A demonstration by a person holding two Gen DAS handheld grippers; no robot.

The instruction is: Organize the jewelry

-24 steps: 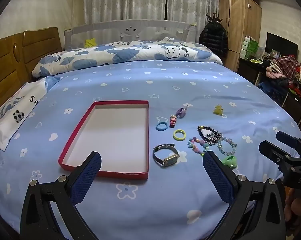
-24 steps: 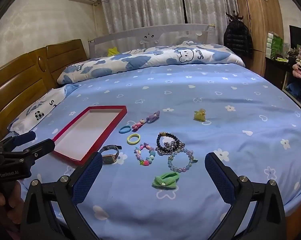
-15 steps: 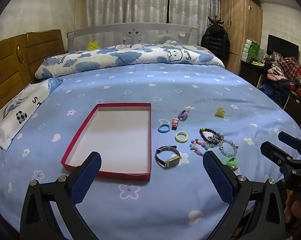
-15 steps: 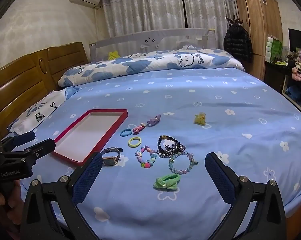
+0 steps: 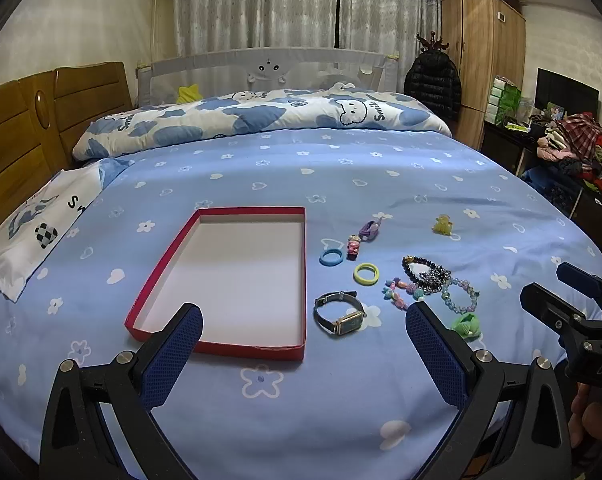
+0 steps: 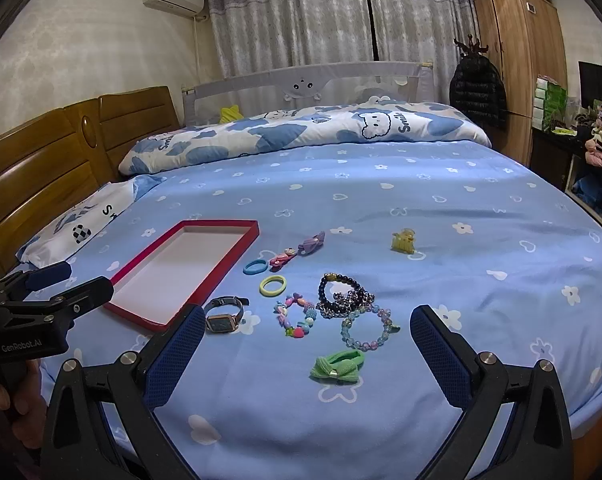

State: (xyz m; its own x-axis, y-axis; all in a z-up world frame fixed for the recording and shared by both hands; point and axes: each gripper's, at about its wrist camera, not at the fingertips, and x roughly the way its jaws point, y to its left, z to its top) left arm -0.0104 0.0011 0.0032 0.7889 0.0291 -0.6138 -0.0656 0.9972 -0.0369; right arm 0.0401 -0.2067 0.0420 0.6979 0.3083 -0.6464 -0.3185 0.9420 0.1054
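A shallow red tray [image 5: 149, 277] [image 6: 237, 251] with a white floor lies on the blue bedspread, nothing in it. To its right are scattered a wristwatch [image 5: 341, 317] [image 6: 223, 317], a blue ring [image 5: 331, 257], a yellow ring [image 5: 366, 273] [image 6: 273, 285], a pink clip [image 5: 354, 245], a purple clip [image 6: 312, 243], a dark bead bracelet [image 6: 343, 294], a pastel bead bracelet [image 6: 296, 316], a pale blue bead bracelet [image 6: 366, 327], a green bow [image 6: 337, 366] and a yellow claw clip [image 5: 442, 225] [image 6: 403, 240]. My left gripper [image 5: 303, 344] hovers open before the tray. My right gripper [image 6: 307, 346] hovers open over the bracelets.
The bed [image 5: 341, 168] fills the view, with a folded cloud-print quilt [image 5: 261, 116] at the far end and a pillow [image 5: 33, 232] at left. A wooden headboard [image 5: 17, 140] lines the left side. A wardrobe [image 5: 481, 60] and piled clothes [image 5: 573, 140] stand at right.
Both views have tilted upward a little, so the tray and jewelry sit lower in the frames. Both grippers stay open and nothing on the bed has moved.
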